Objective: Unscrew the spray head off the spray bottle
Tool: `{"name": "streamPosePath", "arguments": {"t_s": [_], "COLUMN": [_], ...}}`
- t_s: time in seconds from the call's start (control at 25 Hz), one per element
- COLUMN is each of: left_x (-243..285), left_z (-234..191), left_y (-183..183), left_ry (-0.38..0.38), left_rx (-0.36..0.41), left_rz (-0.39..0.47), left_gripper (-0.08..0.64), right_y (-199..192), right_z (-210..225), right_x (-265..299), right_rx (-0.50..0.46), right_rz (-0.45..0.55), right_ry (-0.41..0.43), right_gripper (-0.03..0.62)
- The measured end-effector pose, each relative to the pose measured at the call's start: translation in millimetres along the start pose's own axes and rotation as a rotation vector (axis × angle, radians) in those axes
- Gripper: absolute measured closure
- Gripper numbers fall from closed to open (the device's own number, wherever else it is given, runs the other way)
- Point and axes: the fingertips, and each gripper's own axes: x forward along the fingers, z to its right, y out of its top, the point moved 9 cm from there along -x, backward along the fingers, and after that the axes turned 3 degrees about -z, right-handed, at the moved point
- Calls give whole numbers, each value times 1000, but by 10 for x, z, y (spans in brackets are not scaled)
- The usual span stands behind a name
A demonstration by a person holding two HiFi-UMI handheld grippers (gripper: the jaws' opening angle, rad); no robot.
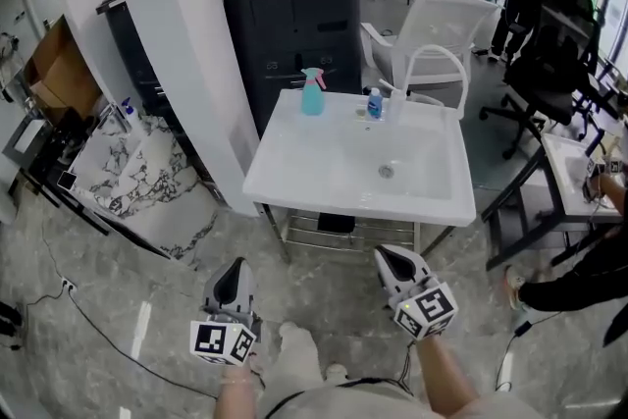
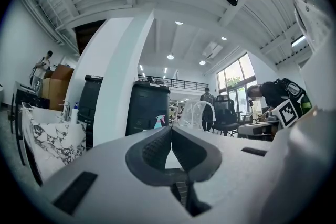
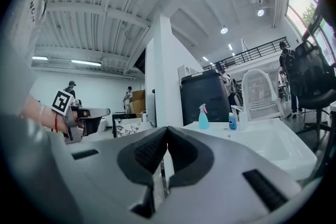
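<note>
Spray bottle: the teal spray bottle with its pink spray head stood upright at the far left corner of the white sink table, well apart from both grippers.
Left gripper: I held the left gripper level, short of the table's near edge, jaws pressed together on nothing.
Right gripper: the right gripper was likewise closed and empty.
Handling: I judged the bottle light, thin-walled plastic, smooth, easy to tip or squash.
Where to hold: body gripped firmly but gently at its middle; the other gripper on the collar under the head, not the trigger.
Neighbour: a small blue bottle stood to its right.
</note>
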Motion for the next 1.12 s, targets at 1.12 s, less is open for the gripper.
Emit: {"name": "streamPosePath", "arguments": {"t_s": [1.12], "left_x": [2660], "left_z": [-1548], "left_y": [130], "left_ry": [-232], "left_rx": [28], "left_rz": [-41], "left_gripper": [555], "right_y": [190], "right_z": [964], "right_x": [2180], "right_rx": [58], "right_rz": [-50], "right_ry": [-166], "right_gripper": [588]}}
